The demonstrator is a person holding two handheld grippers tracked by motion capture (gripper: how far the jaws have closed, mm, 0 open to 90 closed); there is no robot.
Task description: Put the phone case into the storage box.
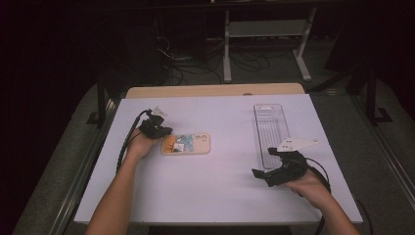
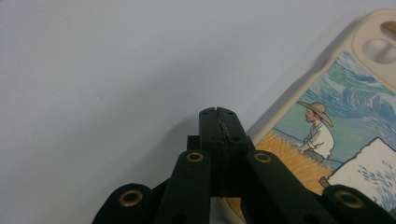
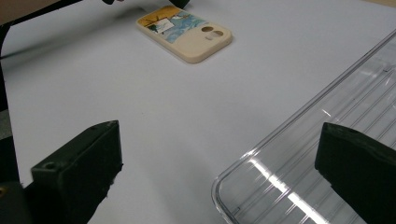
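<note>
A cream phone case [image 1: 186, 144] printed with a painting of a man in a straw hat lies flat on the white table [image 1: 215, 191], left of centre. My left gripper [image 1: 162, 131] sits at the case's left end, its jaws pressed together with nothing between them; its closed tips [image 2: 218, 122] rest beside the case's edge [image 2: 327, 121]. My right gripper [image 1: 263, 165] is open at the near end of a clear plastic tray [image 1: 270, 128], its wide-set jaws either side of the tray's corner [image 3: 289, 182]. The phone case [image 3: 187, 31] lies farther off.
The long clear tray stands lengthwise on the table's right half. Beyond the table's far wooden edge [image 1: 215, 90] are cables on the floor and a white metal stand [image 1: 266, 39]. A dark frame rail [image 1: 100, 105] runs along the left side.
</note>
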